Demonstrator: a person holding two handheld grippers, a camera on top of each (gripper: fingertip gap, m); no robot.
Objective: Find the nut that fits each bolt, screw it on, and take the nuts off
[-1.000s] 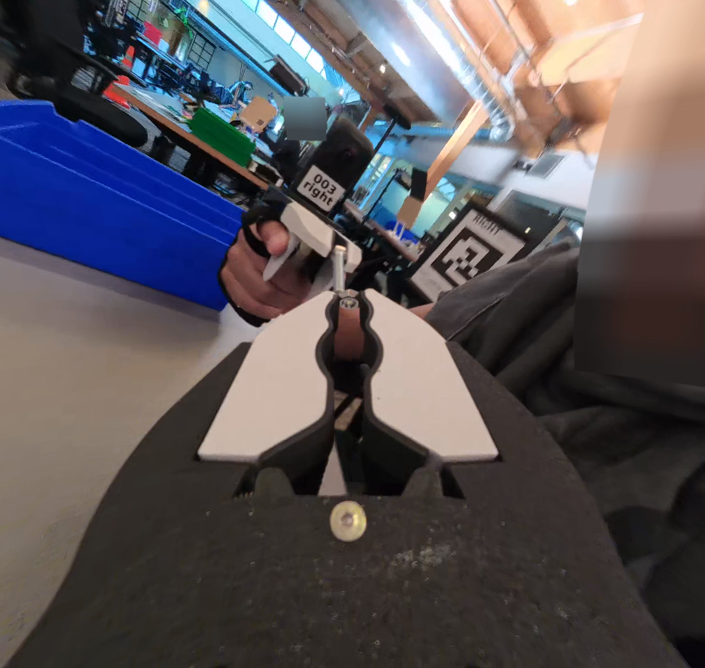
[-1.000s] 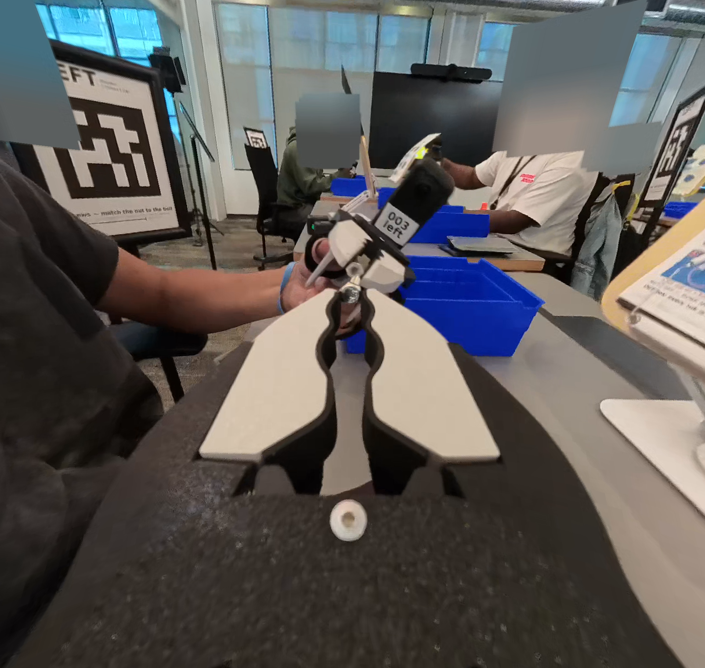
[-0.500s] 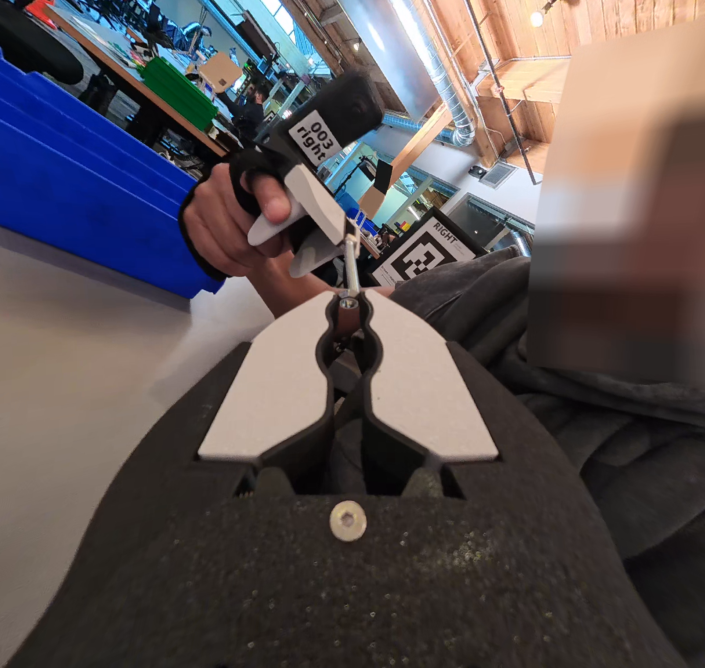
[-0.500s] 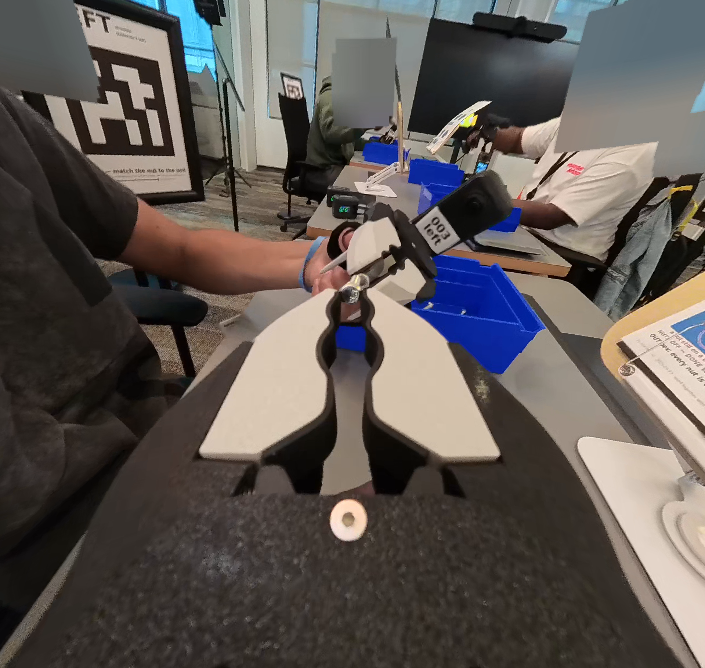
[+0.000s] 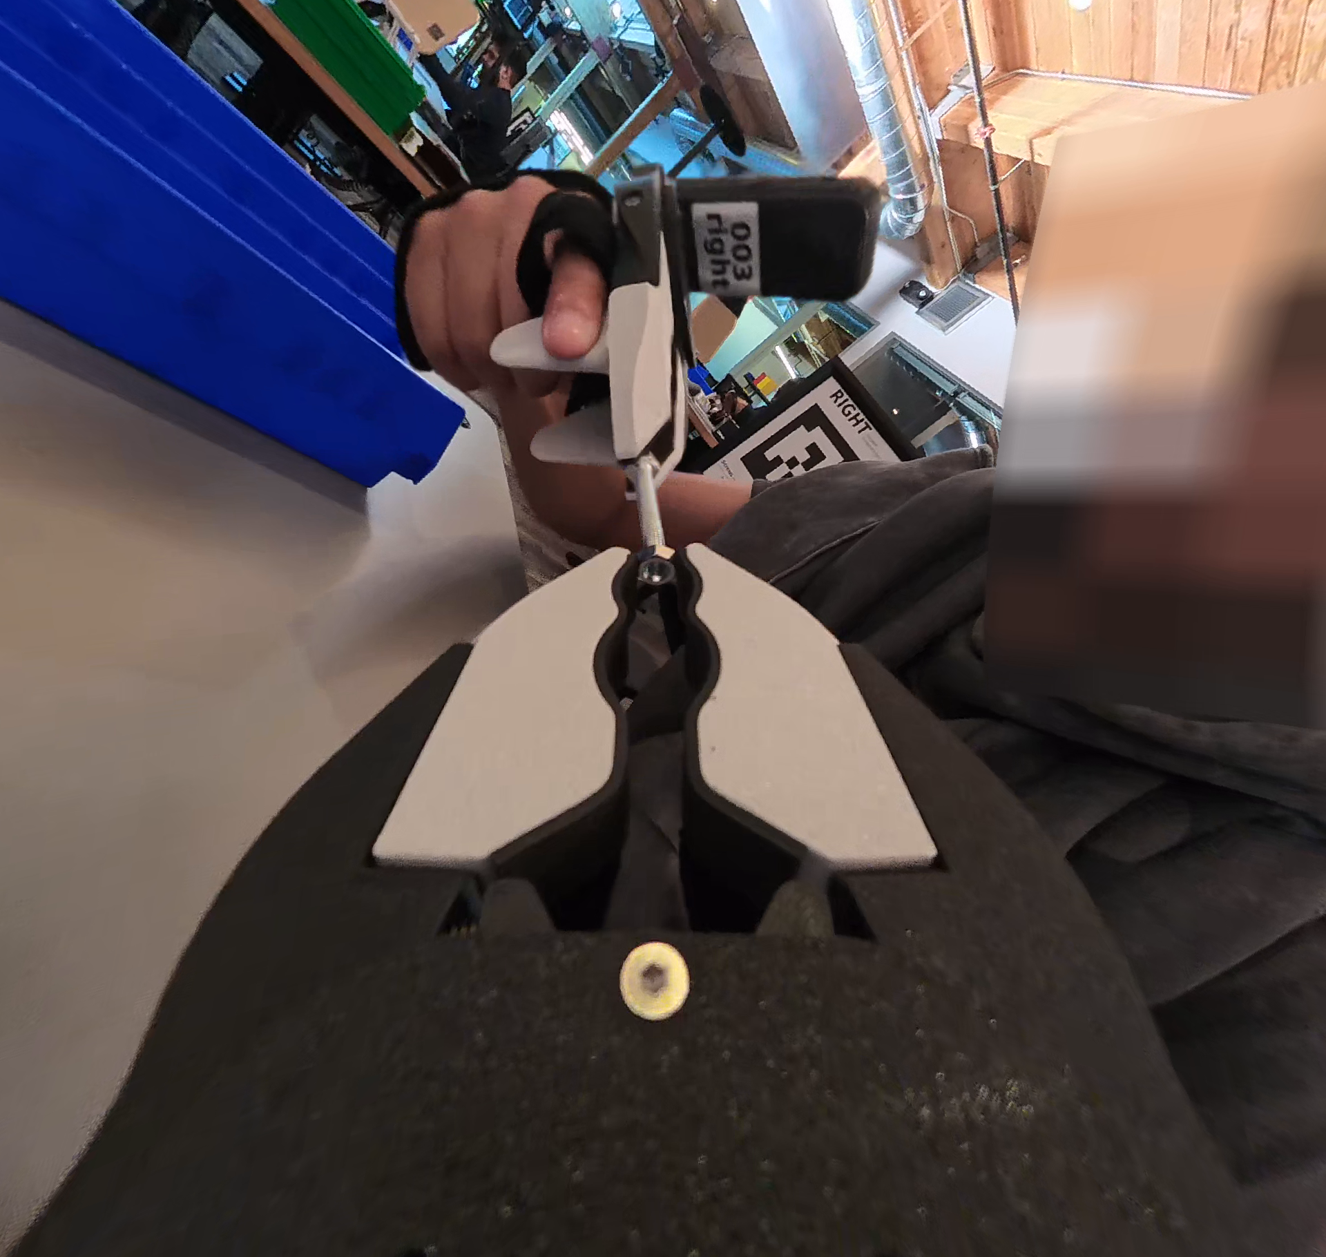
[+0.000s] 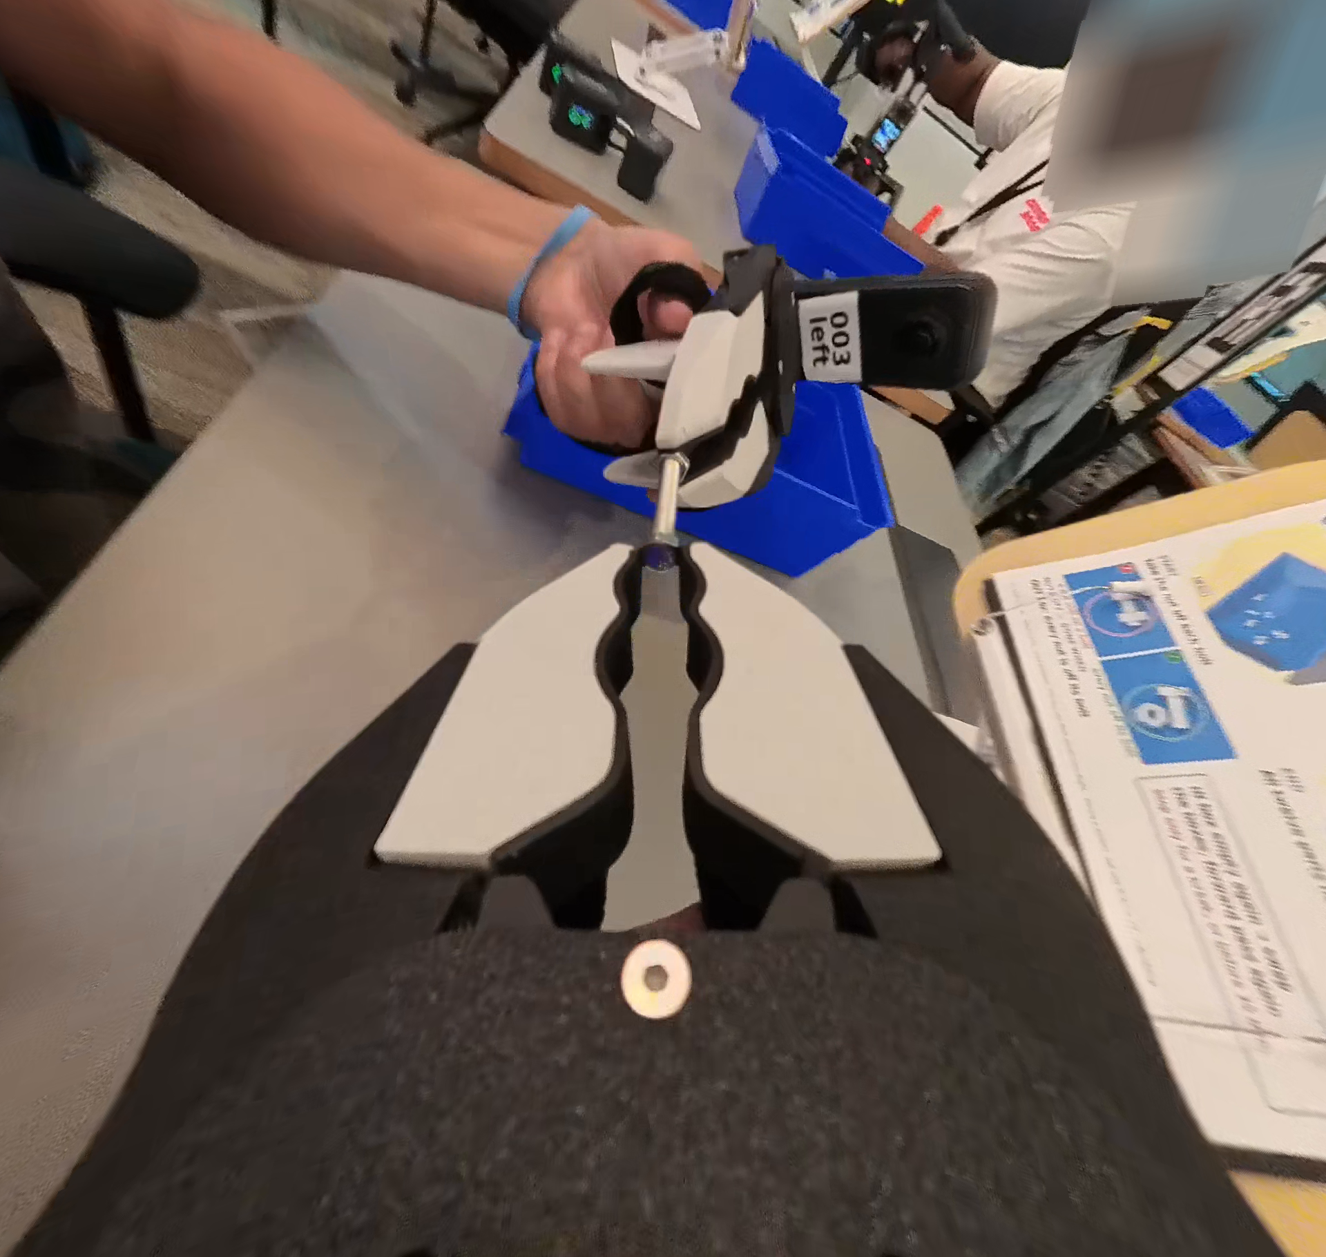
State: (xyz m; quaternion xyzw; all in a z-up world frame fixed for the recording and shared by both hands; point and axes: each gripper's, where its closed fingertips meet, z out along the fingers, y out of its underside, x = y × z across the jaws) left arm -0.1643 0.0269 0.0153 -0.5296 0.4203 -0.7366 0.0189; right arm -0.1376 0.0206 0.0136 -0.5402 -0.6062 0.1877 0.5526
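In the left wrist view my left gripper (image 5: pixel 656 566) is shut on a small hex nut (image 5: pixel 656 569) at its tips. A silver bolt (image 5: pixel 649 505) runs from the nut up into my right gripper (image 5: pixel 641 465), which a gloved hand holds above. In the right wrist view my right gripper (image 6: pixel 659 557) is shut on the near end of the bolt (image 6: pixel 666 505). The shaft runs up to the left gripper (image 6: pixel 673 468), where the nut (image 6: pixel 676 463) sits on it. Both grippers hold the pair in the air above the table.
A blue bin (image 5: pixel 179 254) stands on the grey table (image 5: pixel 143 648) to the left; it also shows behind the left gripper (image 6: pixel 789 505). An instruction sheet (image 6: pixel 1184 756) lies on a wooden board to the right. My holder's dark-shirted torso (image 5: pixel 1076 648) is close. Other people sit at tables beyond. My left and right fingertips are right by each other.
Both grippers have rolled about the bolt's axis relative to each other, roughly a quarter turn, and both views have tilted. The bolt and nut stay gripped between them.
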